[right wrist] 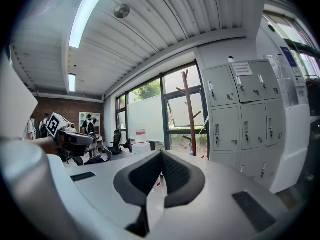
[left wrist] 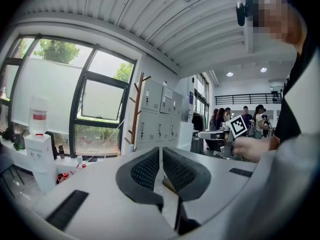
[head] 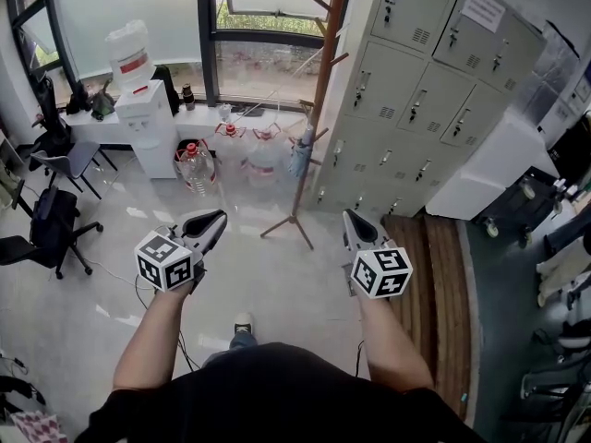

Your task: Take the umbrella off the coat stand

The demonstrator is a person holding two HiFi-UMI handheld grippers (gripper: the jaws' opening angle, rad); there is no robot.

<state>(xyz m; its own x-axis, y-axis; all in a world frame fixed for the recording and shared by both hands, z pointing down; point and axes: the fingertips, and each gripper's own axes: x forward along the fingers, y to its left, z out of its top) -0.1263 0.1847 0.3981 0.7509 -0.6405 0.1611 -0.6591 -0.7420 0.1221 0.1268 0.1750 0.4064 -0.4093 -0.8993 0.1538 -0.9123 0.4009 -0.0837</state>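
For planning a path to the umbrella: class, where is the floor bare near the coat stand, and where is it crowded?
Bare floor lies on the near side of the coat stand. Crowded: water bottles on its left by the window, lockers close on its right.

Black short-sleeved top (head: 268,395); left gripper (head: 220,216), right gripper (head: 349,216): white shells, black ribbed jaws, black-and-white marker cubes (head: 167,260).

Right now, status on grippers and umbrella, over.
Left gripper and right gripper shut, empty. Umbrella hanging on coat stand, untouched. Water jugs on floor beside its base.
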